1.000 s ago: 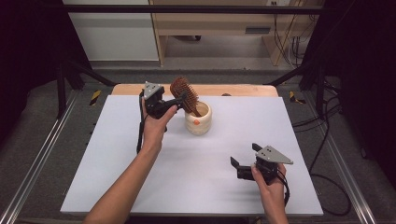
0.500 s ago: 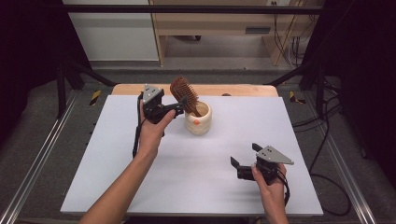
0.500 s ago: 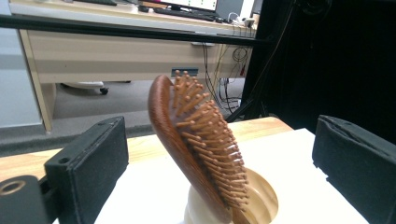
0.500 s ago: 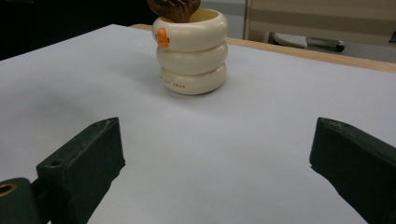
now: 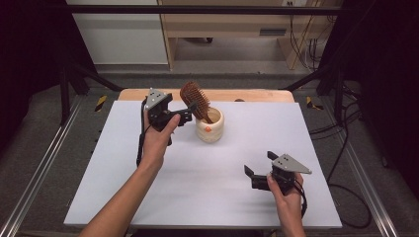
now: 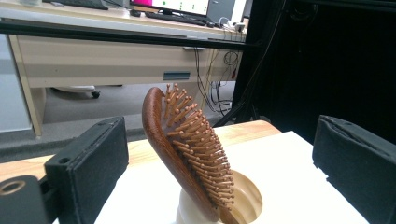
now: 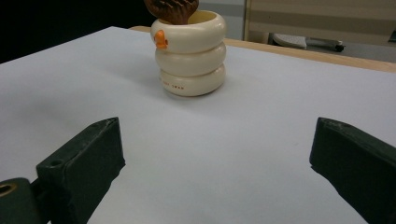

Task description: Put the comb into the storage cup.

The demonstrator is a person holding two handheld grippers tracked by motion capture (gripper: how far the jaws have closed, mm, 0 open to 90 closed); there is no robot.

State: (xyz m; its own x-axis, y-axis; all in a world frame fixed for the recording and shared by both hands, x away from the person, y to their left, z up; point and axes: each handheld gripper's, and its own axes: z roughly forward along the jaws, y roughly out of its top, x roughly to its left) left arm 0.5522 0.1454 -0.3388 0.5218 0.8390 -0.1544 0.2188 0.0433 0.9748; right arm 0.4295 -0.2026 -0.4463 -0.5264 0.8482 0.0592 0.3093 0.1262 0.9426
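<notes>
Brush (image 5: 195, 101) stands handle-down in the cup (image 5: 209, 129), head leaning toward 10 o'clock. Left gripper (image 5: 187, 112), jaws wide and empty, flanks the head. Right gripper (image 5: 259, 169), equally wide, rests empty at 5 o'clock.

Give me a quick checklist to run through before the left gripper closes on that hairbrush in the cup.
1. Left gripper open: ok, its fingers stand wide apart.
2. Hairbrush between the fingers: ok in the left gripper view, where the head sits in the gap, touching neither.
3. Hairbrush seated: ok, handle down in the cream cup, head leaning out over the rim.
4. Cup upright on the white table: ok.
5. Right gripper out of the way: ok, open, low near the table's front, well apart from the cup.
6. Depth of the fingers along the brush head: cannot tell.
</notes>
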